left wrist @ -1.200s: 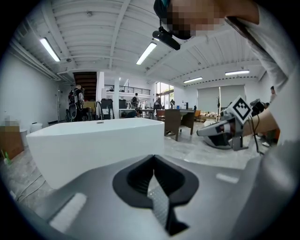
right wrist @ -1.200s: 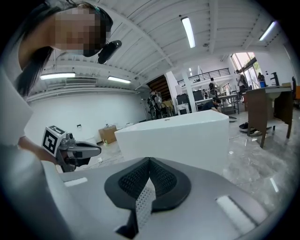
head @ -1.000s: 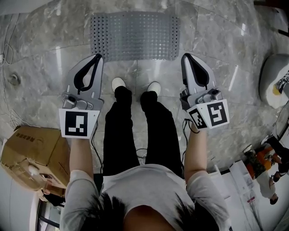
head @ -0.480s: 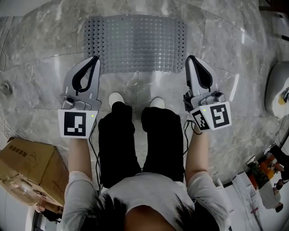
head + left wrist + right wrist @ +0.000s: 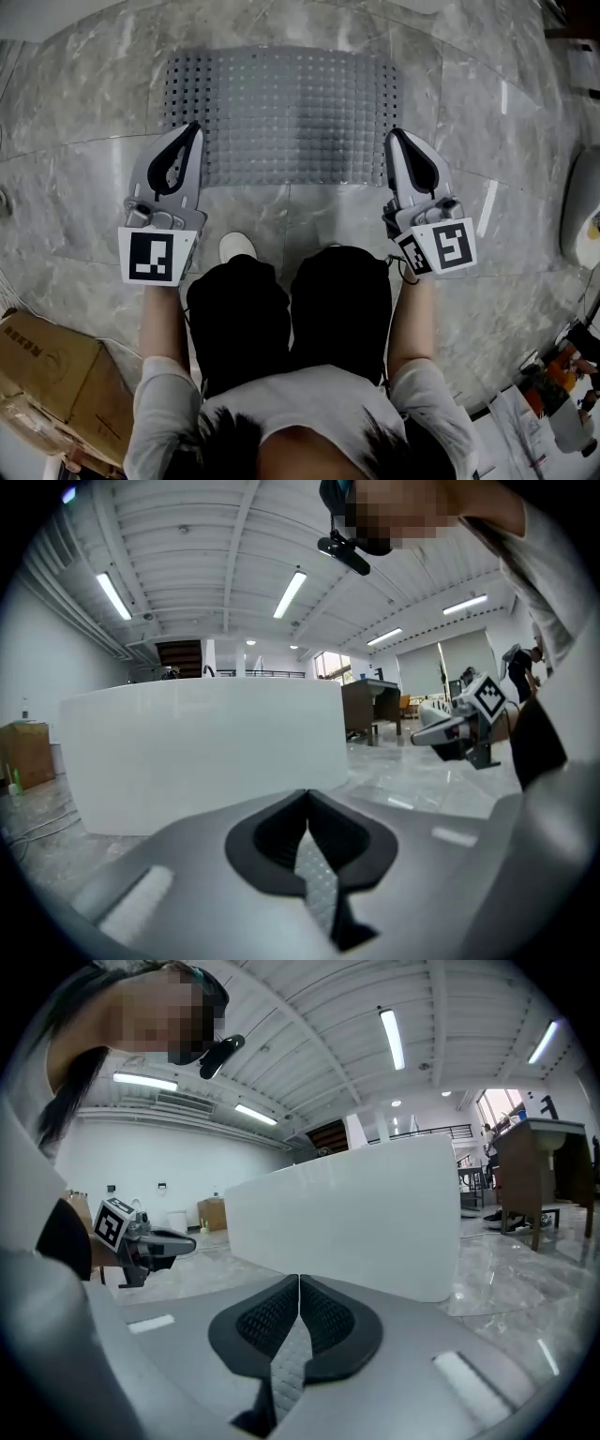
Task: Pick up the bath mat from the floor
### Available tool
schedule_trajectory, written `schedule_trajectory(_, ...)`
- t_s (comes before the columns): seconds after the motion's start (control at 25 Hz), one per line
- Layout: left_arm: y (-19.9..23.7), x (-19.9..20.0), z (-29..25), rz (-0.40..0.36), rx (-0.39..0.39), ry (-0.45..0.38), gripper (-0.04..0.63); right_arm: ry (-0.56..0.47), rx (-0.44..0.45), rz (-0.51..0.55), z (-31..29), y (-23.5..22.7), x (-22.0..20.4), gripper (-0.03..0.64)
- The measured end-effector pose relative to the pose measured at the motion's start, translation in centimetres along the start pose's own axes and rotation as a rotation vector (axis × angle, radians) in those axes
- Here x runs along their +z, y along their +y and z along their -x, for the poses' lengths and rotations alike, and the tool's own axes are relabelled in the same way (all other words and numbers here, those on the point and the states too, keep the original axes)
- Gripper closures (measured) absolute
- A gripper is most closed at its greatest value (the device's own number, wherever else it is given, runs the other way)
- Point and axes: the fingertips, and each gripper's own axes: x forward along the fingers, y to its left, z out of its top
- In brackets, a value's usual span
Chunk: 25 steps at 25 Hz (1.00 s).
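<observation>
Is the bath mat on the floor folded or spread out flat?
Spread flat: the bath mat lies as one dotted rectangle on the floor, no fold visible.

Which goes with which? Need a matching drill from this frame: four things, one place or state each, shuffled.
Things:
1. bath mat
2. left claw
3. cardboard box
4. white shoe

Place or state:
a. bottom-left corner of the head view
b. lying flat on the marble floor, ahead of the person
c. shut, nothing between its jaws
d. poking out ahead of the black trousers

Pairs: 1-b, 2-c, 3-a, 4-d
</observation>
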Motion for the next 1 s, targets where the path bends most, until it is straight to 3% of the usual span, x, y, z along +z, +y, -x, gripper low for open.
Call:
schedule_trajectory(0.24,-0.3,-4.2,-1.3,-0.016,0.01,0.007,0.594,-0.005,0.031,0.009,-1.4,-0.8,-3.8,0.604)
schedule_trajectory(0.6,0.6,-6.0,-1.3,0.007,0.046,-0.004,0.594,-0.018,0.029,0.02,-1.1,-1.6,-4.9,0.582)
schedule_trajectory(0.76,0.8,-8.0,-1.2,-0.013,0.077,0.048,0.594,-0.019,0.024,0.003,-0.7,-2.3,-5.9,0.56)
schedule_trajectory(1.0,3.6,-12.0,-2.1,0.024,0.152,0.1,0.594,-0.003,-0.028,-0.062,-1.3,-4.9,-8.6,0.524)
